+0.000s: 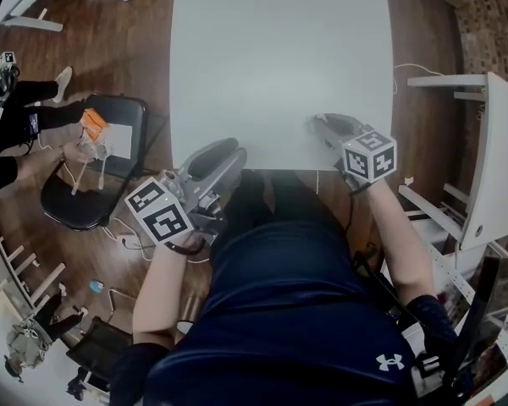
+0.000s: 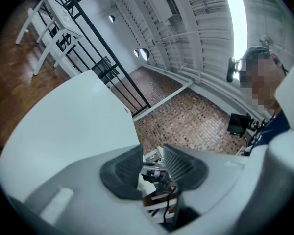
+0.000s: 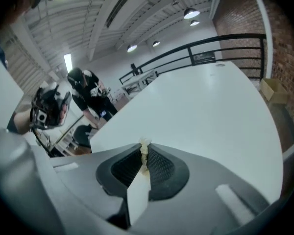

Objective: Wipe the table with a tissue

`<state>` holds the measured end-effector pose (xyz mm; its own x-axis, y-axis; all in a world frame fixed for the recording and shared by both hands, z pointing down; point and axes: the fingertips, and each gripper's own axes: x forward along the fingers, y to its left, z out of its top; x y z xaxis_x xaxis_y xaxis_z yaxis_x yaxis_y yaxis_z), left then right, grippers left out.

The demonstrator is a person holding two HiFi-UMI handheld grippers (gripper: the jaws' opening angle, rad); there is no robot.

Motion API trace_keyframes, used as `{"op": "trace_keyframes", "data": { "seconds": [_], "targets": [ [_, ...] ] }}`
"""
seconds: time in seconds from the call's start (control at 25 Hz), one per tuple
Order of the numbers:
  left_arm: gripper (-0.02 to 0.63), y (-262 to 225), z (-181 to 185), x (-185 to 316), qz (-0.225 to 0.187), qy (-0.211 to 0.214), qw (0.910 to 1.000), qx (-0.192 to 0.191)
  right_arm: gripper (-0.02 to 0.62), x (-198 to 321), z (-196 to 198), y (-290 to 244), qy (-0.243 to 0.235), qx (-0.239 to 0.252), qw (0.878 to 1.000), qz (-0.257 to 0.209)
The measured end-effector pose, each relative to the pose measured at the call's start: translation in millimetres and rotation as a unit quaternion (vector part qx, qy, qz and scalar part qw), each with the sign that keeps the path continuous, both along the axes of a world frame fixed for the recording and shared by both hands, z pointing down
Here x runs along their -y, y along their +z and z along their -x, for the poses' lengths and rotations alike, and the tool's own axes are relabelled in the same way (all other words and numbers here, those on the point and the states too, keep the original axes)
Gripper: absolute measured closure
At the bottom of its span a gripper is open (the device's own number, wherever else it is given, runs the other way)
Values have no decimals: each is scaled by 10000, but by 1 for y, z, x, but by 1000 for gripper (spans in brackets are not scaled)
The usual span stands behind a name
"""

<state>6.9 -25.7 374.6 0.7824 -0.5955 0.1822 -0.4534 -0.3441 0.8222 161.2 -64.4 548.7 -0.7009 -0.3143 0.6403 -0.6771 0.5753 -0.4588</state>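
Observation:
A white table (image 1: 279,57) fills the upper middle of the head view. My right gripper (image 1: 315,125) hovers over the table's near edge at the right, and its jaws are shut on a thin cream tissue (image 3: 144,153) pinched upright between the dark ribbed pads. A strip of the tissue hangs back toward the camera. The tissue does not show in the head view. My left gripper (image 1: 229,155) is just off the near edge at the left. In the left gripper view its pads (image 2: 122,173) stand apart with nothing between them, pointing past the table (image 2: 63,126).
A black chair (image 1: 93,159) holding an orange item and white paper stands left of the table, with another person's hands beside it. White shelving (image 1: 491,159) stands at the right. A person in black (image 3: 88,97) stands beyond the table. A black railing (image 3: 225,40) runs behind.

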Motion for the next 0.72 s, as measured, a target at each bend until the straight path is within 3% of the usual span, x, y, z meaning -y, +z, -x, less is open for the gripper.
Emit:
{"op": "trace_keyframes", "data": {
  "seconds": [0.16, 0.24, 0.52, 0.72],
  "targets": [
    [474, -12, -1, 7, -129, -113, 9998, 144, 568, 16, 0, -61, 1066, 1266, 9862, 9],
    [474, -18, -3, 7, -153, -156, 9996, 160, 568, 16, 1, -81, 1364, 1650, 9768, 49],
    [474, -31, -23, -7, -264, -46, 9996, 32, 568, -4, 9, -140, 1515, 2137, 9645, -343],
    [474, -44, -10, -8, -499, 47, 9987, -83, 568, -12, 23, -180, 1774, 2264, 9552, -703]
  ]
}}
